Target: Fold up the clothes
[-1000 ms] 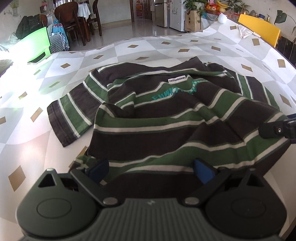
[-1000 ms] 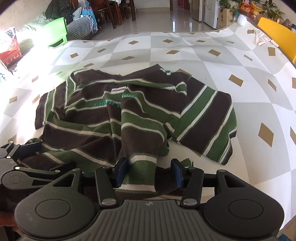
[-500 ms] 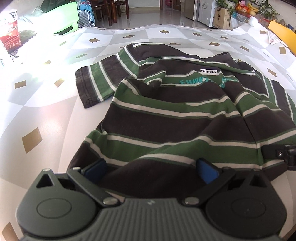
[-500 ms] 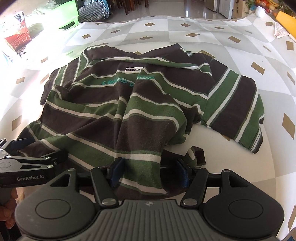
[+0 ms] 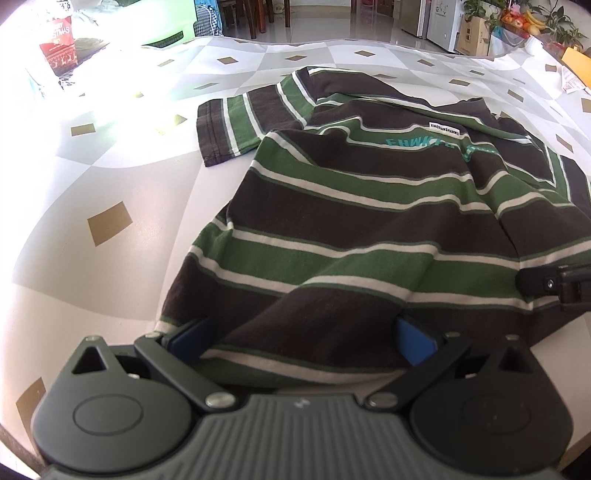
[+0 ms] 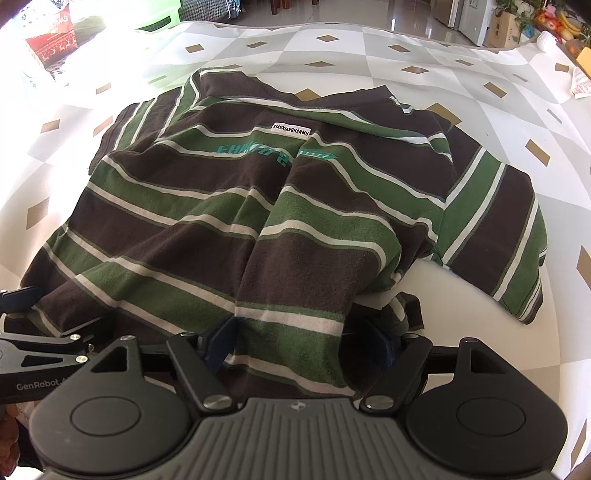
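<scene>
A brown and green striped T-shirt (image 5: 369, 206) lies on the table, collar label away from me; it also shows in the right wrist view (image 6: 229, 221). My left gripper (image 5: 303, 339) stands wide open at the shirt's near hem, with cloth lying between its blue pads (image 5: 192, 338). My right gripper (image 6: 303, 339) is open too, the hem bunched between its fingers (image 6: 221, 338). The right gripper's finger shows at the right edge of the left wrist view (image 5: 554, 282). The left gripper shows at the left edge of the right wrist view (image 6: 40, 347).
The table (image 5: 110, 177) has a white and grey cloth with gold diamonds. A red printed bag (image 5: 59, 40) and a green box (image 5: 166, 22) stand at the far left. A yellow thing (image 5: 576, 62) and paper (image 6: 581, 86) lie far right.
Both grippers have pulled the shirt's lower half toward me and to the left. The body is flatter and more stretched than a second ago. The fingers stayed apart.
</scene>
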`<state>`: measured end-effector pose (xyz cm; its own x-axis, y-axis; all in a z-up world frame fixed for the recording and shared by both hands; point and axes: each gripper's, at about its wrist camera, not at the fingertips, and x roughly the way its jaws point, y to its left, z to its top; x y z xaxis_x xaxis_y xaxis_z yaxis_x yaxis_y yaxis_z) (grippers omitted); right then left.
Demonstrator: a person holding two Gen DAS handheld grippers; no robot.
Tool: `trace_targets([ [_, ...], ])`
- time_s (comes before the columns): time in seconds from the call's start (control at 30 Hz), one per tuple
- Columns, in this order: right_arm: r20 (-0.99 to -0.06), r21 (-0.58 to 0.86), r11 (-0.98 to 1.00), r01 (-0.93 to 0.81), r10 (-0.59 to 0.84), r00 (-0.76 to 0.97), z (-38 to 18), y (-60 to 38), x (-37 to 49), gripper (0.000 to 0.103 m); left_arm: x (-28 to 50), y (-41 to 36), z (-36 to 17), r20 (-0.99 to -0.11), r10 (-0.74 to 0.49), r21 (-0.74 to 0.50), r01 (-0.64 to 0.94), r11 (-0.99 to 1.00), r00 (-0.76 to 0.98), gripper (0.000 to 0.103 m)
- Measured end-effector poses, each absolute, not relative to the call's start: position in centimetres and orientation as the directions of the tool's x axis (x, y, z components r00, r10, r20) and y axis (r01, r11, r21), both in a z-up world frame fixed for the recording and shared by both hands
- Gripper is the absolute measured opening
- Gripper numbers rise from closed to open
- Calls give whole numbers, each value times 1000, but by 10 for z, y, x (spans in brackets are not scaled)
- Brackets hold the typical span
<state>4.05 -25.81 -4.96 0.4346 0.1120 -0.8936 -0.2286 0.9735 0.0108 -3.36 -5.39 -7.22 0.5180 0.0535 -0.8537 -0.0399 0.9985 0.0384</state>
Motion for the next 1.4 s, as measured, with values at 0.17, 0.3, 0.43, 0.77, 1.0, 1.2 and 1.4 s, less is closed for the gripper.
trace_targets([
  [0.17, -904, -45, 966, -253, 69, 422, -52, -248, 41, 78, -35, -54, -71, -859, 56, 35, -49, 998, 510, 103],
  [0.3, -912, -48, 965, -257, 62, 405, -51, -247, 43, 78, -32, -56, -70, -864, 56, 36, -50, 998, 500, 103],
  [0.43, -901, 13, 974, -225, 109, 419, -38, -256, 43, 76, -32, -65, -64, -845, 106, 102, -36, 994, 524, 103],
  [0.77, -884, 84, 984, -155, 145, 444, -4, -272, 51, 76, -28, -77, -30, -799, 10, 31, 25, 999, 601, 103],
  [1.0, -911, 86, 990, -115, 124, 393, -1, -287, 63, 76, -7, -80, -19, -835, -63, -36, 59, 998, 547, 103],
  [1.2, -938, 93, 988, -124, 129, 321, -6, -297, 78, 76, 13, -80, -16, -864, -79, -42, 85, 996, 497, 103],
  [1.4, -930, 133, 991, -14, 130, 343, -5, -328, 103, 76, 33, -80, -15, -879, -62, -3, 125, 992, 473, 103],
])
